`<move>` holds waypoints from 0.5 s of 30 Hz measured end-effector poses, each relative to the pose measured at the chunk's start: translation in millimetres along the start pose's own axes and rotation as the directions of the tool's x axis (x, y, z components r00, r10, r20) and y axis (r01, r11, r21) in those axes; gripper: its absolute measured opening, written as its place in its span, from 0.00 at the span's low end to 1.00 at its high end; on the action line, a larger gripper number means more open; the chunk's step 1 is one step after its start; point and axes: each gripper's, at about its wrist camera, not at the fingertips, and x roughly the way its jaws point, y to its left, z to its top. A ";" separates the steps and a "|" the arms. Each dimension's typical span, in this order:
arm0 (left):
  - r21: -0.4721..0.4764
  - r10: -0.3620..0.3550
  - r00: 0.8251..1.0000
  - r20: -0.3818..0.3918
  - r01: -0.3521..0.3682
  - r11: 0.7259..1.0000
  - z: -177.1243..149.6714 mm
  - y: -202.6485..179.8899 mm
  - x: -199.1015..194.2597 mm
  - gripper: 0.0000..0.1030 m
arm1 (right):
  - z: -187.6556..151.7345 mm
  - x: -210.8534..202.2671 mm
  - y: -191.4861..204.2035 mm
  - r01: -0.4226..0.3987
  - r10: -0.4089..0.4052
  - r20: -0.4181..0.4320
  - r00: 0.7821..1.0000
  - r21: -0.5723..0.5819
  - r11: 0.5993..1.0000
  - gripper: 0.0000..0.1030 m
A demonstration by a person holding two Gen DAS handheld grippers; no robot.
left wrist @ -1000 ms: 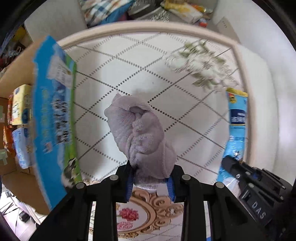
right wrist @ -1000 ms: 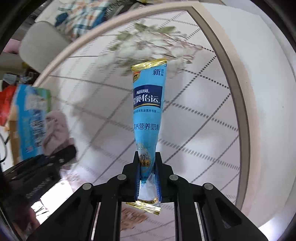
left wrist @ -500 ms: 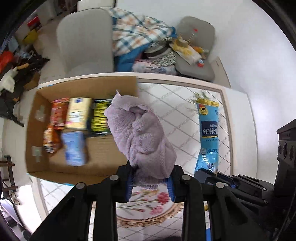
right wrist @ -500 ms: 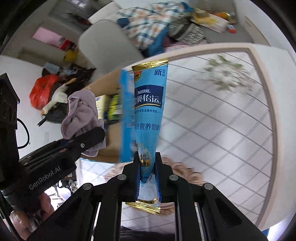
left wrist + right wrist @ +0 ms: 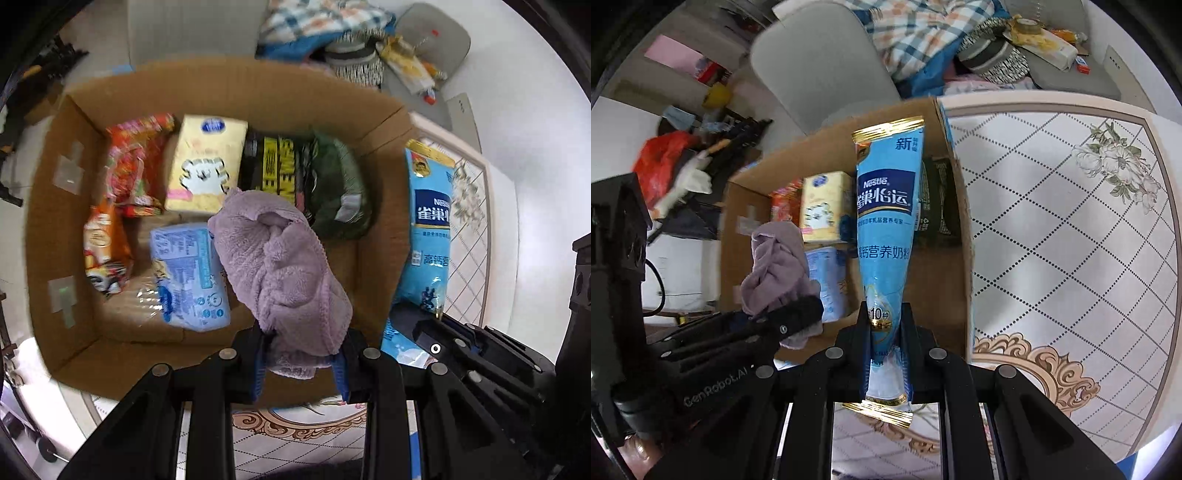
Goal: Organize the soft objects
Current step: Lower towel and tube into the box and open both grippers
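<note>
My left gripper [image 5: 300, 354] is shut on a bunched lilac towel [image 5: 280, 266], which hangs above the open cardboard box [image 5: 221, 85]. In the right wrist view the same lilac towel [image 5: 775, 262] shows at the left over the cardboard box [image 5: 956, 280]. My right gripper [image 5: 886, 332] is shut on the lower end of a blue Nestle milk powder pouch [image 5: 888, 206], held upright over the box's right side. From the left wrist view that blue pouch [image 5: 430, 229] sits just beyond the box's right wall.
Several snack packs lie in the box: a red pack [image 5: 136, 158], a yellow pack [image 5: 205, 166], a black-and-yellow pack [image 5: 275, 166], a dark green pack [image 5: 340, 192], a light blue pack [image 5: 188, 273]. The patterned table [image 5: 1071, 258] stretches right. A grey chair [image 5: 820, 66] and piled clothes [image 5: 923, 40] stand behind.
Both grippers have swept from above the patterned table to over the cardboard box, each keeping its hold. The box's inside with its packs now fills the left wrist view.
</note>
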 end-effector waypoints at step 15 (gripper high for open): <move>0.034 0.003 0.993 -0.116 0.001 0.999 -2.9 16.5 50.6 0.33 | -4.2 48.8 -1.7 0.137 -0.137 -0.032 0.990 -0.001 0.991 0.33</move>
